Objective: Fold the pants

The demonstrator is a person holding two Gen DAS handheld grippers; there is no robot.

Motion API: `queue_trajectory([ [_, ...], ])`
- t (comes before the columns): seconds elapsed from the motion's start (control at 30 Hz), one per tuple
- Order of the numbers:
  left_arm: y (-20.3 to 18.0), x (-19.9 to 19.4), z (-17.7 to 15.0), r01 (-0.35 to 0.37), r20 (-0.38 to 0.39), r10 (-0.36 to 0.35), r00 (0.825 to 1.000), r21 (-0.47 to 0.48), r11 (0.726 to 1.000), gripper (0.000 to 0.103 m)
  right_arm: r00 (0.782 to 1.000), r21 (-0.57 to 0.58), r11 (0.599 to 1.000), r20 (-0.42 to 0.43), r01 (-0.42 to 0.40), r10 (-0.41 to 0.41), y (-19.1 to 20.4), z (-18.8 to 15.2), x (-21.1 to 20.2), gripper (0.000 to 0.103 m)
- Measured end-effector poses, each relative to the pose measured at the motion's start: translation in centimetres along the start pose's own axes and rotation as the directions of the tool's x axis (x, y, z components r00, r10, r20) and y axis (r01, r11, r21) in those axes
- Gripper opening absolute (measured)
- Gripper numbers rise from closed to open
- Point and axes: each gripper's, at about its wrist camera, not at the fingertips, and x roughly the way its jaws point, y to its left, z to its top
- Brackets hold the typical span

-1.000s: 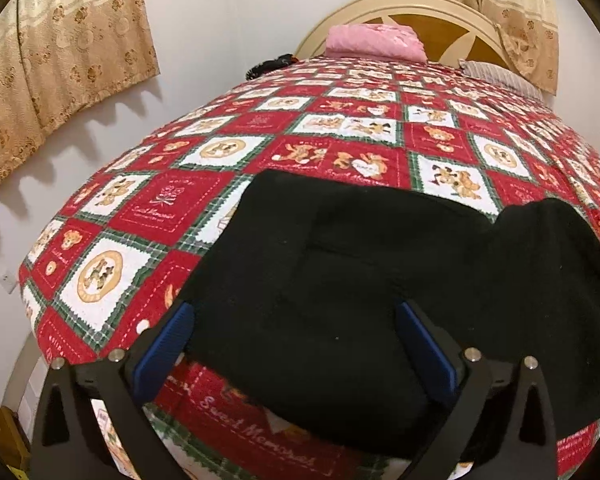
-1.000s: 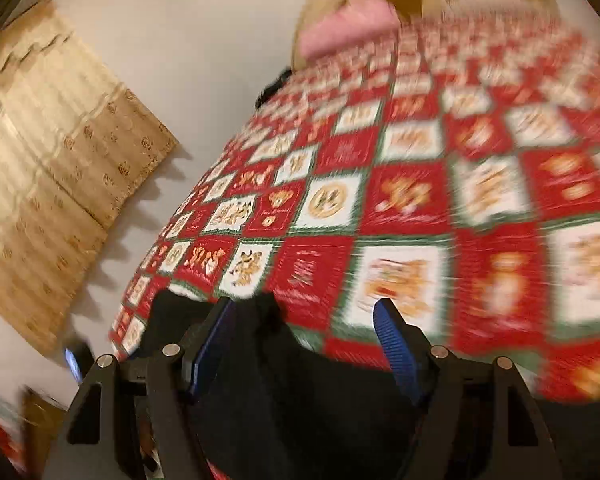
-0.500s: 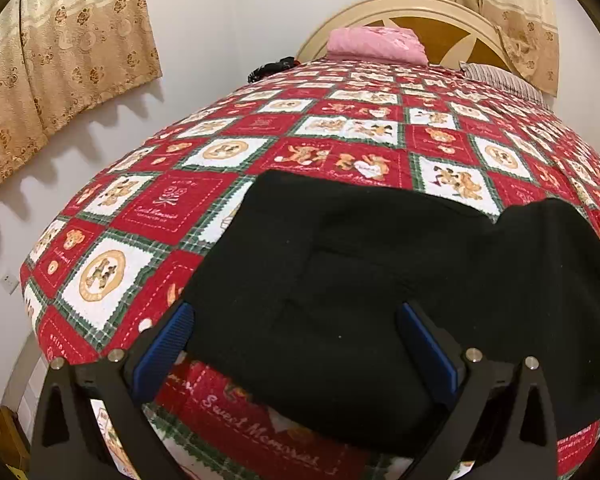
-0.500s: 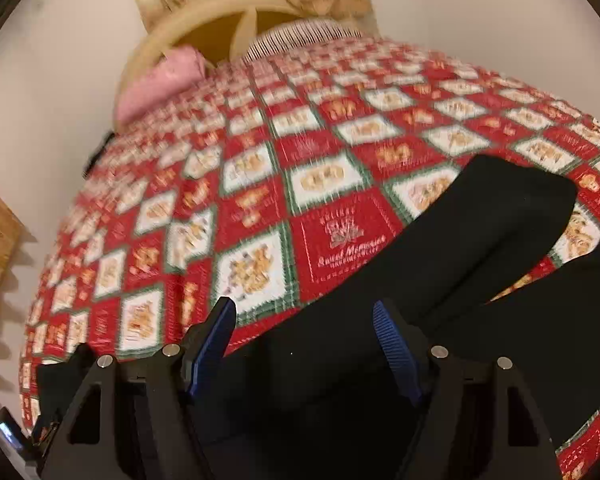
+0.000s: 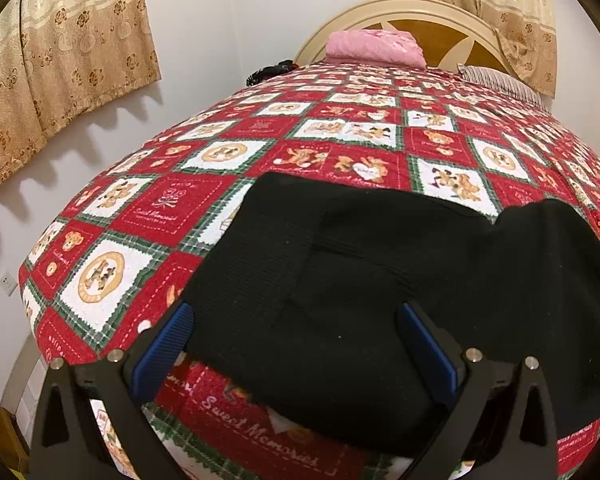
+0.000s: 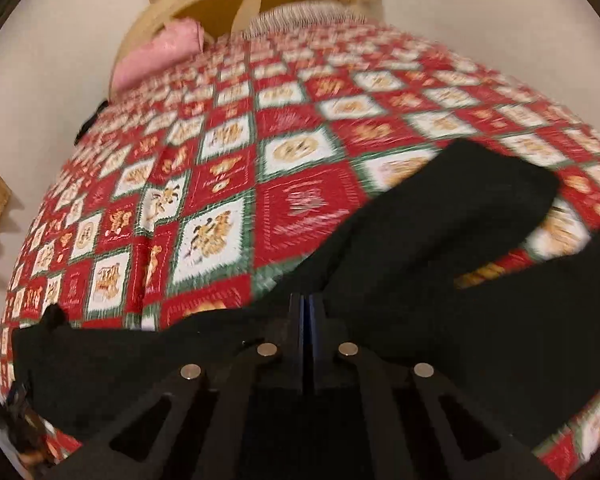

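Note:
Black pants (image 5: 380, 280) lie spread on a red, white and green patchwork quilt (image 5: 340, 128). In the left wrist view my left gripper (image 5: 296, 344) is open, its blue pads either side of the waist end near the bed's front edge. In the right wrist view the pants (image 6: 440, 280) stretch from left to right, one leg (image 6: 480, 200) angling up to the right. My right gripper (image 6: 305, 312) has its jaws together over the pants' upper edge; whether cloth is pinched between them I cannot tell.
A pink folded blanket (image 5: 374, 46) and a striped pillow (image 5: 500, 82) lie at the wooden headboard (image 5: 432, 28). A dark object (image 5: 270, 72) sits at the bed's far left edge. Curtains (image 5: 60, 60) hang on the left wall. The quilt beyond the pants is bare.
My right gripper has swung rightward across the bed and closed its jaws from wide open. The left gripper has stayed open and nearly still over the waist end.

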Motion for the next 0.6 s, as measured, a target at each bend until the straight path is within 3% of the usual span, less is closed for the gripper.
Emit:
queue_trajectory([
  [0.2, 0.0, 0.0, 0.0, -0.001, -0.002, 0.001, 1.000, 0.001, 1.000, 0.103, 0.987, 0.060, 0.990, 0.085, 0.131, -0.136, -2.8, -5.3, -4.3, 0.001],
  [0.33, 0.0, 0.1, 0.1, -0.005, -0.006, 0.005, 1.000, 0.002, 1.000, 0.103, 0.979, 0.067, 0.997, 0.201, 0.034, -0.047, -2.1, -4.5, -6.4, 0.002],
  [0.4, 0.0, 0.1, 0.1, -0.007, -0.008, 0.007, 1.000, 0.002, 1.000, 0.103, 0.979, 0.046, 0.999, 0.203, 0.013, -0.022, -0.9, -3.2, -6.1, 0.017],
  [0.47, 0.0, 0.1, 0.1, -0.006, -0.008, 0.006, 1.000, 0.001, 1.000, 0.103, 0.982, 0.034, 0.999, 0.189, -0.009, 0.002, 0.3, -1.5, -4.8, 0.082],
  [0.5, 0.0, 0.1, 0.1, -0.006, -0.008, 0.006, 1.000, 0.001, 1.000, 0.103, 0.982, 0.027, 1.000, 0.189, -0.004, -0.001, 0.9, -0.7, -4.0, 0.088],
  [0.6, 0.0, 0.1, 0.1, -0.005, -0.006, 0.005, 1.000, 0.002, 1.000, 0.103, 0.987, 0.025, 0.999, 0.161, 0.019, -0.023, 1.7, 2.1, -1.1, 0.088],
])
